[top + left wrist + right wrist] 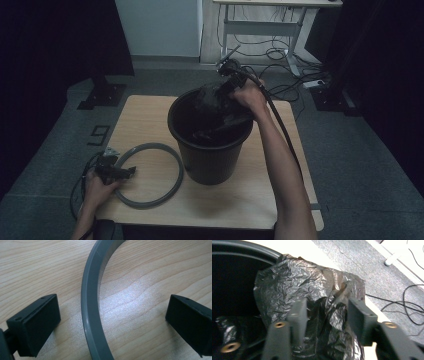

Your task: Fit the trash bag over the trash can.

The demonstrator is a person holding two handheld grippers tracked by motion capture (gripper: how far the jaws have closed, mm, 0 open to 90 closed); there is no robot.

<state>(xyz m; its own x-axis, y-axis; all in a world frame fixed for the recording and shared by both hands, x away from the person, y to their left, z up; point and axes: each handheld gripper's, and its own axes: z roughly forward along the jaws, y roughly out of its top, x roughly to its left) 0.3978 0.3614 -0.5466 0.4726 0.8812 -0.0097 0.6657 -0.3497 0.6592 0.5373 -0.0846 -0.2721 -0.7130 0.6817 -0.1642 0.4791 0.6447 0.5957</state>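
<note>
Your right gripper (325,312) has its jaws partly closed around a fold of the crumpled black bag (307,285) at the far rim of the black bucket (210,155). Your left gripper (112,322) rests wide open, straddling the grey ring (91,302) on the table (240,200).

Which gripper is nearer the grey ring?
Left. The left gripper sits at the grey ring on the table, jaws open astride its band. The right gripper is off at the black bucket, jaws around the black bag.
</note>
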